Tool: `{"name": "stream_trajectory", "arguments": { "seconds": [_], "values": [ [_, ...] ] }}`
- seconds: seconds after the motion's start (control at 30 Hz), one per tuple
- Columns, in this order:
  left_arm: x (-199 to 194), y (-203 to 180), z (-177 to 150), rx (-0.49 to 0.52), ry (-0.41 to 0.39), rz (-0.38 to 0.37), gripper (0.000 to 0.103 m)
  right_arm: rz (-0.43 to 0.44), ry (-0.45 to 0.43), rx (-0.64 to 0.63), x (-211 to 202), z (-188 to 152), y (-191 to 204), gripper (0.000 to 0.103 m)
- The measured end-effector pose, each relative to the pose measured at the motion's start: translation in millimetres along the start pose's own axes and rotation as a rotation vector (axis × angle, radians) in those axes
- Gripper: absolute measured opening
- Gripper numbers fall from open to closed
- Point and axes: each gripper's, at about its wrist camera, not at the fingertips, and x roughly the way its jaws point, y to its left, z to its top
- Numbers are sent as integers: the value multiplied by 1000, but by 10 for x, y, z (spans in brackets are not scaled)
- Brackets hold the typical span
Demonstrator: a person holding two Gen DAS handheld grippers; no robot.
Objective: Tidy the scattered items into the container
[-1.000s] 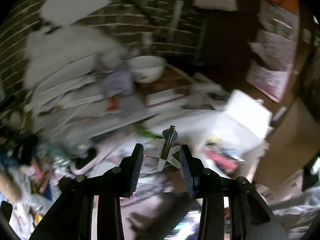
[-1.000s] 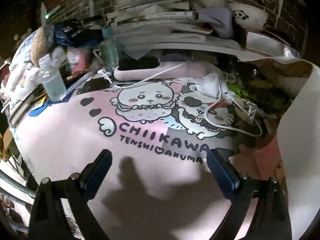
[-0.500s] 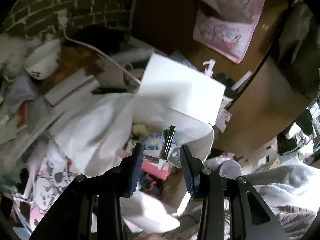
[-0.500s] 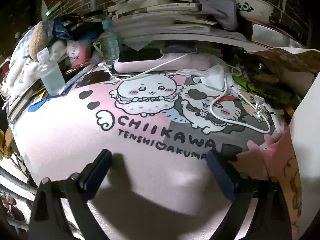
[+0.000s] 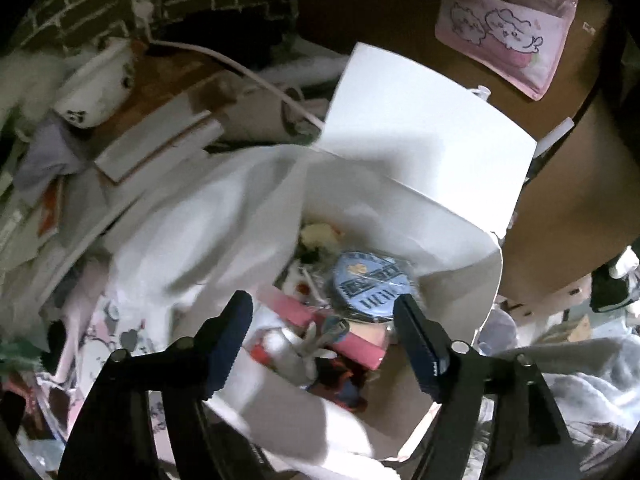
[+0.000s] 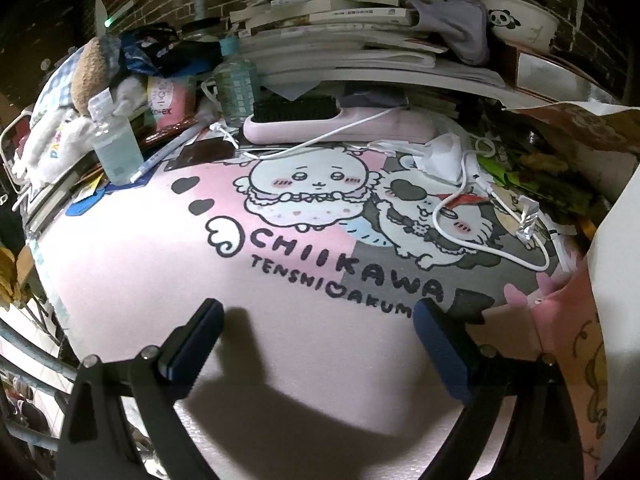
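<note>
In the left wrist view the left gripper (image 5: 322, 330) hangs spread and empty over the open white bag (image 5: 424, 148), and a small clip-like item (image 5: 320, 340) lies between its fingers among the things already inside; the floppy bag wall could, I judge, fold in and cover the mouth. In the right wrist view the right gripper (image 6: 316, 344) is spread wide and empty above the pink mat (image 6: 160, 272) on the bench, with the white cable (image 6: 460, 220) well ahead to its right, loose enough to snag when lifted.

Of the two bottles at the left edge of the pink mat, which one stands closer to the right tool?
The clear bottle with pale blue-green liquid, at the mat's left corner. The teal-capped checked bottle stands farther back, beside the pink brush.
</note>
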Motion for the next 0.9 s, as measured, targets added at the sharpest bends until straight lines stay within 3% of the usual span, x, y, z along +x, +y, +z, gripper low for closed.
{"name": "stream_trajectory", "arguments": {
  "seconds": [0.07, 0.23, 0.33, 0.43, 0.67, 0.9],
  "values": [
    [-61, 30, -27, -6, -10, 11, 83, -2, 3, -10, 3, 1, 25, 95],
    [-227, 194, -148, -64, -35, 42, 83, 0, -2, -20, -18, 11, 69, 95],
    [-420, 345, -274, -115, -75, 101, 83, -5, -13, -29, -43, 27, 101, 95],
    [-672, 541, -456, -173, -139, 208, 84, 9, -27, -26, -67, 60, 117, 95],
    [-1274, 1125, -1213, -405, -239, 330, 92, 32, -23, -64, -77, 165, 271, 95],
    [-1758, 1439, -1874, -549, -323, 533, 97, 25, -33, -46, -174, 279, 287, 95]
  ]
}}
